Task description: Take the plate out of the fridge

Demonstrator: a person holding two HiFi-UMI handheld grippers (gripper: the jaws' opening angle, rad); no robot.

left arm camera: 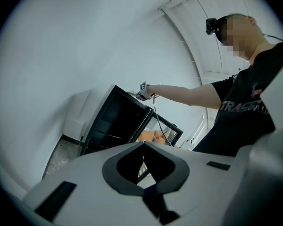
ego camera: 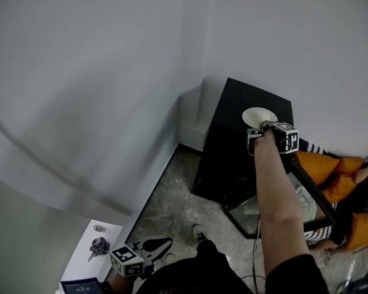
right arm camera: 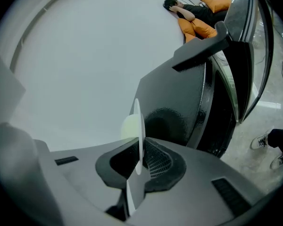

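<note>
The right tool (ego camera: 265, 127) pinches the white plate (ego camera: 259, 116) by its rim over the top of the black fridge (ego camera: 224, 164). The fridge stands in a white-walled corner on a mottled grey floor (ego camera: 172, 207). The left tool (ego camera: 162, 244) is closed and empty.

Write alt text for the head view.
Seen from above, the right gripper holds a white plate over the top of a black fridge whose glass door stands open. The left gripper hangs low at the frame's bottom left, empty.
</note>
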